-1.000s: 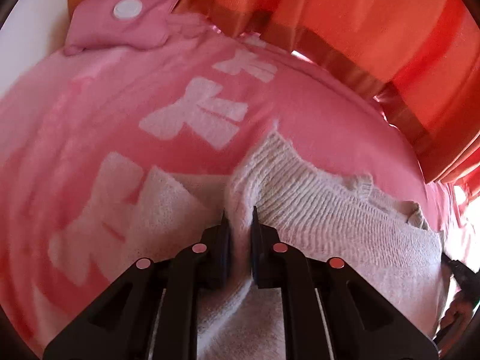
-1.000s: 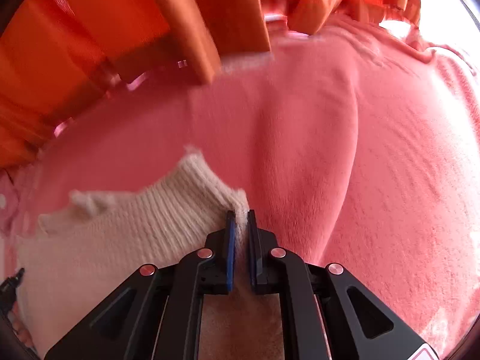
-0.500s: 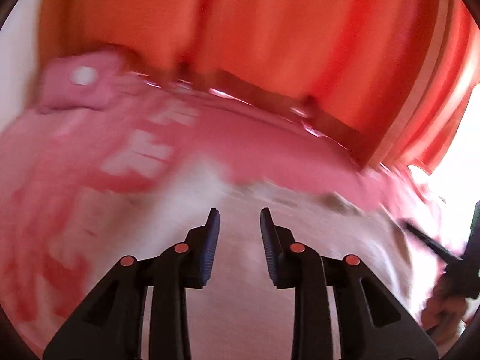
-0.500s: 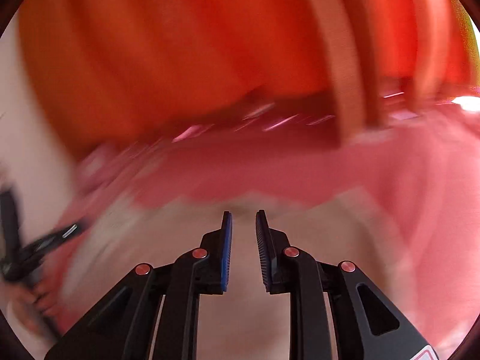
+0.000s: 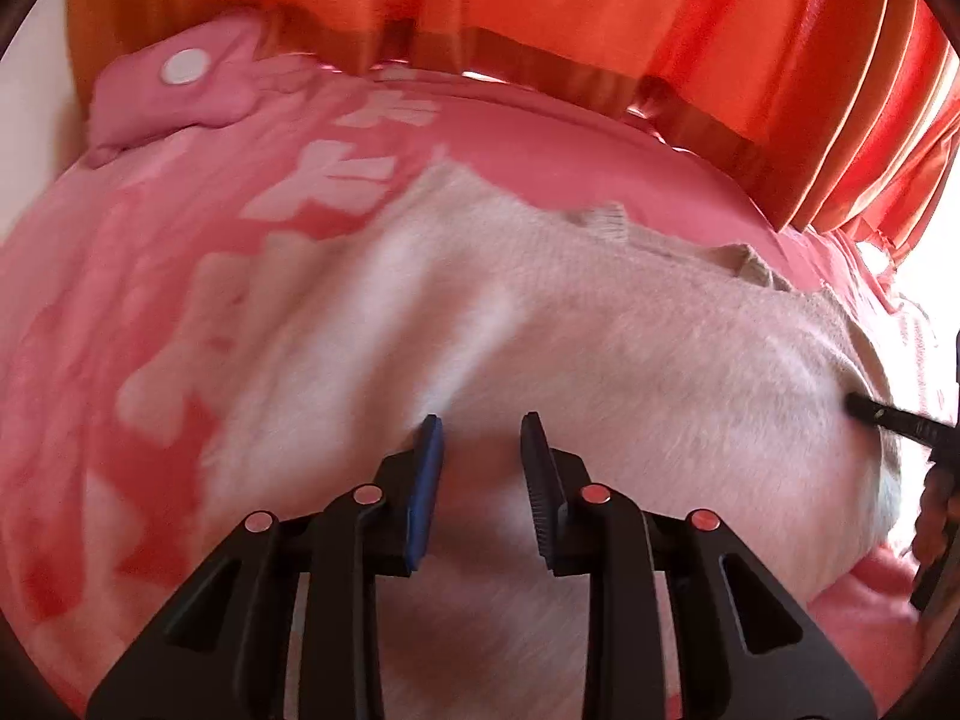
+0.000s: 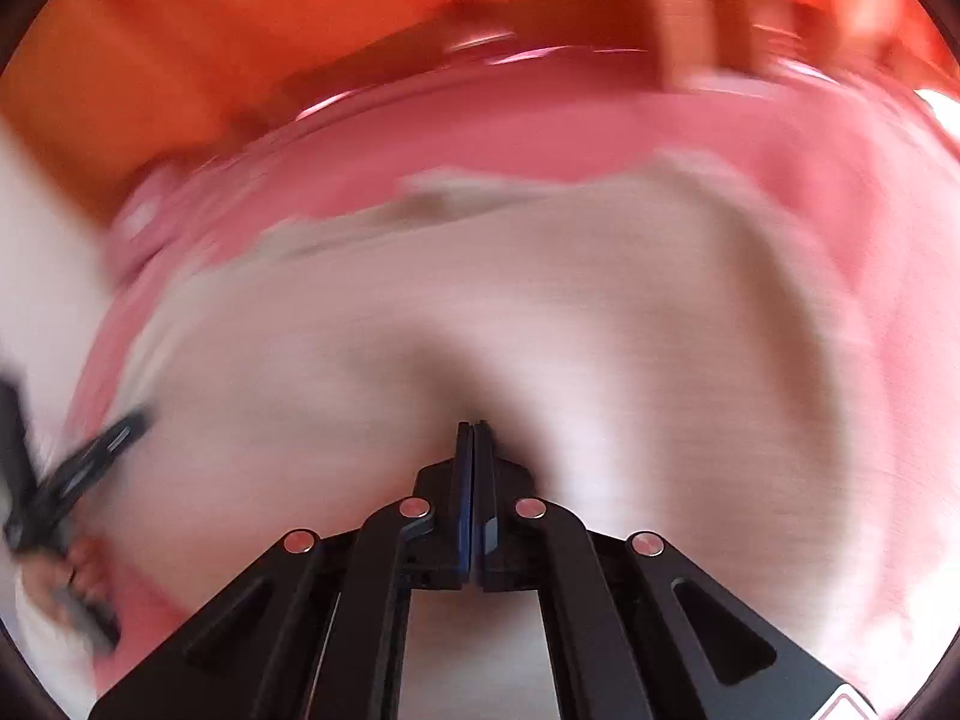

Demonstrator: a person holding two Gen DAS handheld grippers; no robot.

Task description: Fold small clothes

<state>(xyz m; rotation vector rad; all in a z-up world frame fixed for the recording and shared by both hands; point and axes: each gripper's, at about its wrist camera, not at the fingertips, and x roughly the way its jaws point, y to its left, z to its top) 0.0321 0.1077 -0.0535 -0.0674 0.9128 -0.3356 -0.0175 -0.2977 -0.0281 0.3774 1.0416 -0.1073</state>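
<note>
1. Judging from how things are lying, you are working early in the fold: the cream knit sweater [image 5: 540, 324] is lying spread across the pink blanket [image 5: 150, 312] on the bed, with its ribbed collar [image 5: 606, 222] pointing toward the orange curtain [image 5: 600, 18].

2. You are holding the left hand-held gripper [image 5: 480, 450] with its jaws spread apart above the near part of the knit. Its jaws have just been opening, and nothing is lying between the pads; the cloth is showing below the gap, not inside it.

3. You are holding the right hand-held gripper [image 6: 474, 438] with its jaws pressed together. They have just been closing. The fabric is puckering into a dimple right at the fingertips, so it is probably pinching a fold of the sweater [image 6: 540, 312], but the blur is hiding whether cloth is really sitting between the pads, so I cannot tell.

4. The garment is looking broad and mostly flat, with no stacked, squared edges showing. I am judging that any fold already made is a first one at most; the view is too smeared to say whether the sleeves are tucked in.

5. What is remaining, as far as I am reading it: bringing the sides in, doubling the body over, and leaving a neat small packet on the blanket.

6. A pink pillow [image 5: 174, 90] is sitting at the far left corner, well apart from the sweater.
</note>
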